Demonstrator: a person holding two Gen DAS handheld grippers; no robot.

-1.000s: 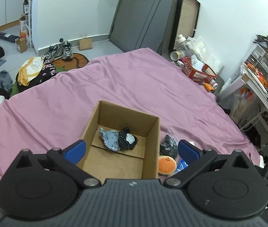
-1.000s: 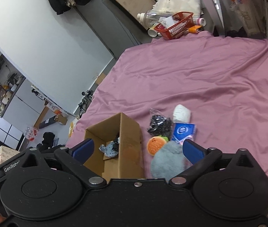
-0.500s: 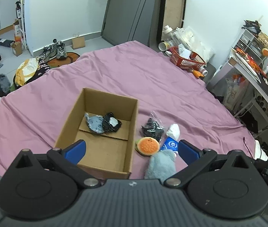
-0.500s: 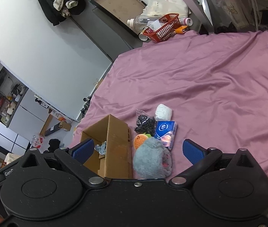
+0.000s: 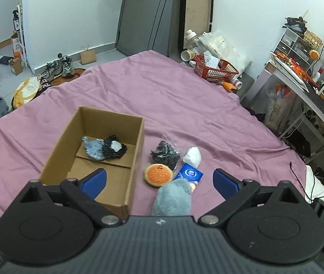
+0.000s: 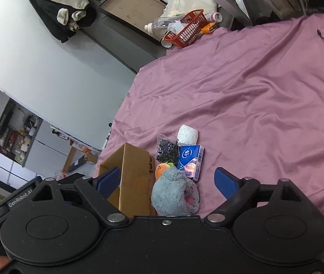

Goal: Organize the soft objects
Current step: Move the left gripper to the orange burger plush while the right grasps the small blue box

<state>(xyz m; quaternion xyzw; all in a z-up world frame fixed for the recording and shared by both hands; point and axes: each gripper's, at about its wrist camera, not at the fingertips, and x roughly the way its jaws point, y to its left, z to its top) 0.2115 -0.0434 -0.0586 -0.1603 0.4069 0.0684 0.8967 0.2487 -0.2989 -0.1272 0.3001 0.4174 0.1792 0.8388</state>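
Both grippers hang above the purple bedspread (image 5: 184, 96) with their blue fingers spread wide and nothing between them. The left gripper (image 5: 159, 180) looks down on the cardboard box (image 5: 139, 137), which fills the left centre of its frame, and on a cluster of soft things just to the right of the box wall. The right gripper (image 6: 167, 179) sees the same cluster at lower centre, with the box's outer wall (image 6: 136, 182) rising on the left.

The nearest piece is the grey plush toy (image 6: 173, 194). In the right wrist view it sits low in the frame, directly between the two open fingers, a little left of midline and touching or almost touching the box wall. In the left wrist view the same toy (image 5: 173, 197) also lies between the fingers at the bottom edge, partly cut off by the gripper body. Judging by how large it looms, the right gripper seems the closer one and better lined up.

Beyond the plush, going up the frame, lie an orange round toy (image 5: 158, 174), a blue tissue pack (image 6: 190, 159), a black bagged item (image 6: 167, 150) and a white wad (image 6: 188, 134), all close together. Inside the box rest a grey-blue item (image 5: 93, 148) and a black one (image 5: 115, 149) at the far half.

The box lies left of the plush, so any carry would go leftward over the wall.
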